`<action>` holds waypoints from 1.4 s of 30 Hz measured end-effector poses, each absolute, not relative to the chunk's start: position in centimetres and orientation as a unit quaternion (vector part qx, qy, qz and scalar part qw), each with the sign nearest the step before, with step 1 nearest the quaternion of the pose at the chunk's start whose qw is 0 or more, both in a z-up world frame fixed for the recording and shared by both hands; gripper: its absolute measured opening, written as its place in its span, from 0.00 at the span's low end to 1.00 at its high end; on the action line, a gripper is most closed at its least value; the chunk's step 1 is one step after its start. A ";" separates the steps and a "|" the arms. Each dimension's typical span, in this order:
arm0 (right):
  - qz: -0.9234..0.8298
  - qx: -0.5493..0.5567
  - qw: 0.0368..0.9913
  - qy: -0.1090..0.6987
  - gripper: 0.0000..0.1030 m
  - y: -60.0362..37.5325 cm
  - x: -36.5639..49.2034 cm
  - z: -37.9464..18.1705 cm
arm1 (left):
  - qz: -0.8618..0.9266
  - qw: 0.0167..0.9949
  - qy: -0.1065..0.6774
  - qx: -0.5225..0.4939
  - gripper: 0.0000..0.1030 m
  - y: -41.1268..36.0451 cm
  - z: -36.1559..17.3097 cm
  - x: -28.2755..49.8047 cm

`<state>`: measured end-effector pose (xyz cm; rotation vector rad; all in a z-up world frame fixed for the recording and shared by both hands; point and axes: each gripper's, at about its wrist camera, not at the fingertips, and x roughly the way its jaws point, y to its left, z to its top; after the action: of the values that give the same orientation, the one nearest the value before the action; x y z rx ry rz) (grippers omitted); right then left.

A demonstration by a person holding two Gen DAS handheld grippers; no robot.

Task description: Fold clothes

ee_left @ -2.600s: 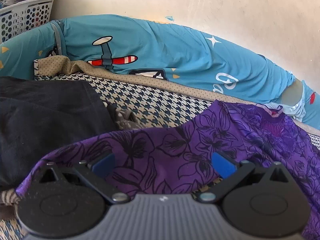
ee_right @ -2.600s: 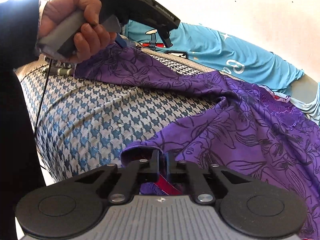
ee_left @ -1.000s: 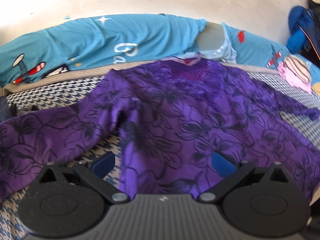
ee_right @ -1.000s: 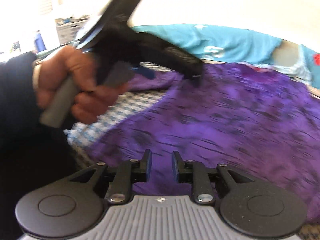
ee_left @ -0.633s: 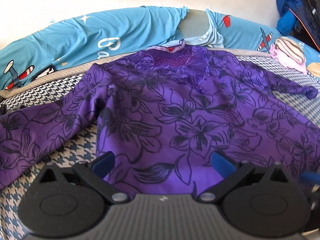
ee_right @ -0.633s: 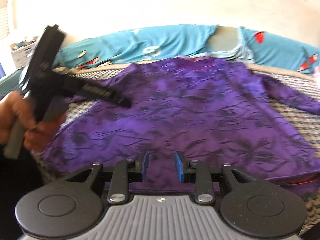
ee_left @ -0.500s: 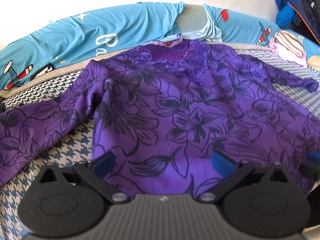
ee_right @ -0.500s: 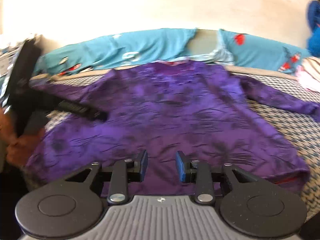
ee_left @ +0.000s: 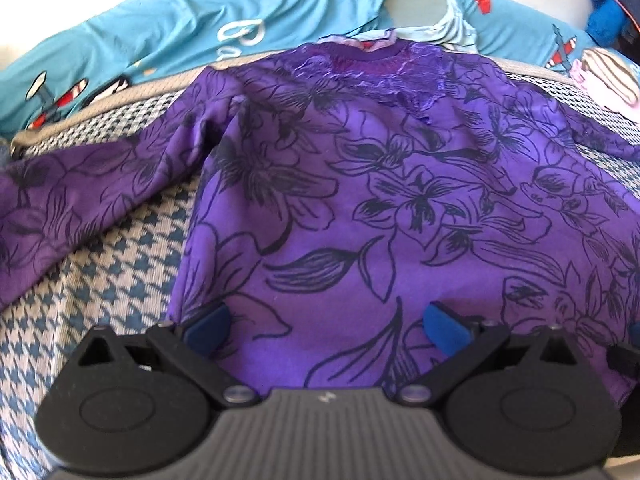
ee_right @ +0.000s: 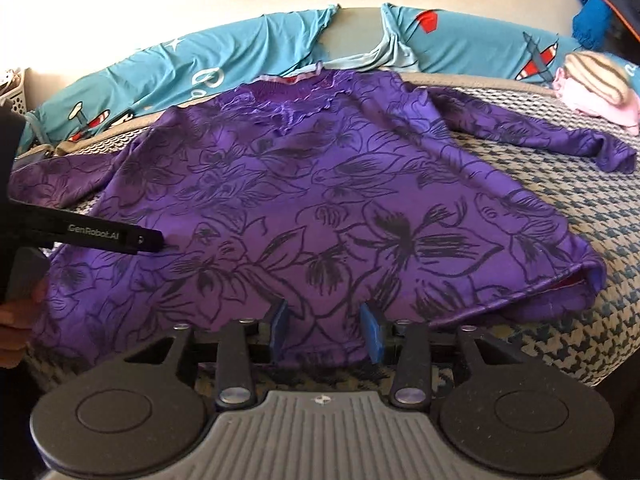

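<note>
A purple long-sleeved top with black flower print (ee_left: 380, 200) lies spread flat on the houndstooth bed cover (ee_left: 120, 264), collar toward the wall, sleeves out to both sides. It also shows in the right wrist view (ee_right: 320, 200). My left gripper (ee_left: 326, 324) is open and empty, over the hem near the top's left side. My right gripper (ee_right: 326, 328) is open and empty, just above the middle of the hem. The left gripper also shows in the right wrist view (ee_right: 136, 238), over the top's left edge.
A teal bolster with plane prints (ee_right: 240, 56) runs along the wall behind the top. A pink and striped folded garment (ee_right: 596, 80) lies at the far right. Blue clothing (ee_right: 592, 20) hangs at the upper right. A white basket (ee_right: 12, 88) stands at the far left.
The right gripper let go of the hem and opened. Both grippers swung right from the left sleeve area to face the spread top. The right jaws have widened over the last half second.
</note>
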<state>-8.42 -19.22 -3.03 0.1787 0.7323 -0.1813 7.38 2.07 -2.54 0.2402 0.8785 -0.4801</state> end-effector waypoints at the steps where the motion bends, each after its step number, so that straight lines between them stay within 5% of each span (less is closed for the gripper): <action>1: -0.084 0.092 0.925 0.360 0.39 -19.3 -8.3 -2.9 | -0.226 0.870 0.423 0.113 1.00 2.2 -2.6 7.4; 19: -0.074 0.055 0.944 0.316 0.41 -28.4 -2.1 2.6 | -0.218 0.872 0.434 0.053 1.00 2.3 -1.7 8.0; 42: -0.196 0.131 0.928 0.288 0.49 -42.3 5.7 2.2 | -0.254 0.858 0.445 0.039 1.00 -4.1 -0.8 16.1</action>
<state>5.70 -42.31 2.16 0.2688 0.5893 -0.4011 16.08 -4.10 -0.82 0.0813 0.9345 -0.5344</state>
